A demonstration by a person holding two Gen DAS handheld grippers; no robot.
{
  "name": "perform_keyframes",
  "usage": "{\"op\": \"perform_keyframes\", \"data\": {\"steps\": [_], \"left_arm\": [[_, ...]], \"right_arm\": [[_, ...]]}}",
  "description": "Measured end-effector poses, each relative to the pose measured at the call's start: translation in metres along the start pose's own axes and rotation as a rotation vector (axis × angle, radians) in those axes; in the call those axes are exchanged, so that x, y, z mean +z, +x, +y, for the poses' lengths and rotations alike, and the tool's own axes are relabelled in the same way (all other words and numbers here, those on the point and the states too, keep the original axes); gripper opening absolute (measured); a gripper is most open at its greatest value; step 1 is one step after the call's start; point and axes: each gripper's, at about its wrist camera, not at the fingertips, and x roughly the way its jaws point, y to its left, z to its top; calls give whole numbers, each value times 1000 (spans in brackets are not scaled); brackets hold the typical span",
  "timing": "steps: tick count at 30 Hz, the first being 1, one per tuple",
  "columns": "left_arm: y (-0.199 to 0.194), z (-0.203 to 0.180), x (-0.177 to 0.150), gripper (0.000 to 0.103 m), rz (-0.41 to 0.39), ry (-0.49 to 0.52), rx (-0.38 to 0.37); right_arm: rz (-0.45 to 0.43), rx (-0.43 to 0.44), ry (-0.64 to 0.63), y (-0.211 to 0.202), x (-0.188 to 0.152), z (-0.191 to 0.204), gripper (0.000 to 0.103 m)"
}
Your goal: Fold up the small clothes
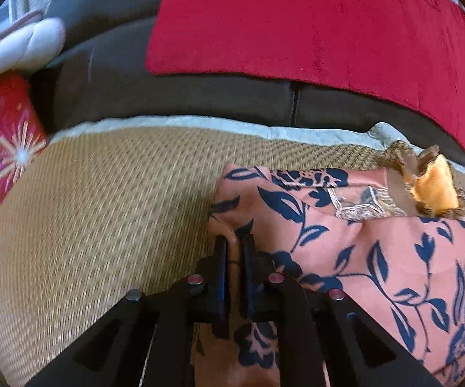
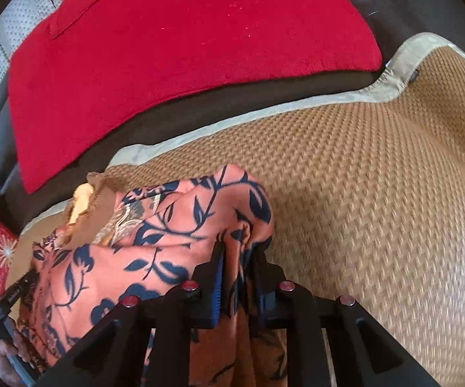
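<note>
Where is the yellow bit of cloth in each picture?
Left wrist view: the yellow bit is far right, at the floral garment's top edge.
Right wrist view: the yellow bit is at left, beside the garment's top.
Shared landmark: the red cushion behind the woven mat.

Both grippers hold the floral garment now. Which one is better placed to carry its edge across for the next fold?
Probably the right gripper: it pinches the garment at its bunched edge, with bare mat beside it. The left gripper grips the opposite edge equally well, so the difference is small.

Possibly lettering on the red box [image 1: 3, 148], too blurred to read.
</note>
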Motion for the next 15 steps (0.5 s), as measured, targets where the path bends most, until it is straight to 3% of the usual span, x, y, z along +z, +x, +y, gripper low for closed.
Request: {"op": "perform_keyframes", "data": {"steps": [8,15], "left_arm": [[22,-18,20,10,-65,54,78],[-39,4,-2,13,-67,-19,1]], "right_arm": [[-9,-4,22,21,25,-3,18],[-39,44,19,-32,12,-5,21]]}}
